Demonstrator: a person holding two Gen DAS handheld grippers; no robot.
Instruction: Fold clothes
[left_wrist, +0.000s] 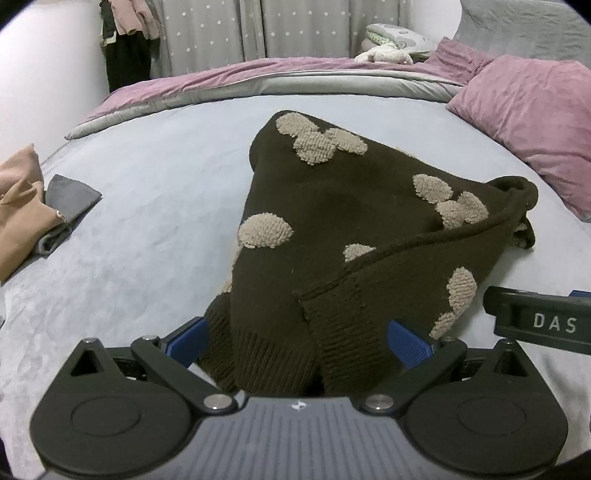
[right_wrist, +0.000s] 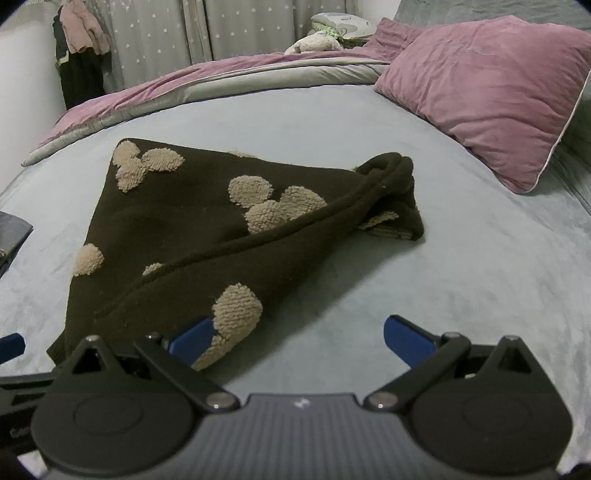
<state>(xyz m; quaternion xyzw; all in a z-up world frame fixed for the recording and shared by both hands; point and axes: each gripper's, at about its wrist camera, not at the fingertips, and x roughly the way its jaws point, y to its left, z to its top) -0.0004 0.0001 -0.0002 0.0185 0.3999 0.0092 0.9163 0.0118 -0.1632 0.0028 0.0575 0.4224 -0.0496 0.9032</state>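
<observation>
brown sweater (left_wrist: 332, 229) hem lies between the spread left gripper (left_wrist: 298, 341) fingers; right gripper (right_wrist: 295, 338), marked "das", gapes too.

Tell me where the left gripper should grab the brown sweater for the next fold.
Probably the ribbed hem: it already lies bunched between the open left gripper fingers. Close straight from the near side; the brown sweater rises from there toward the far corner, so that nearest edge is free.

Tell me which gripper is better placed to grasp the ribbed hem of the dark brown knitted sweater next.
Probably left. The left gripper already has the sweater's ribbed hem between its open fingers; the right gripper is open mostly over bare bedsheet.
</observation>
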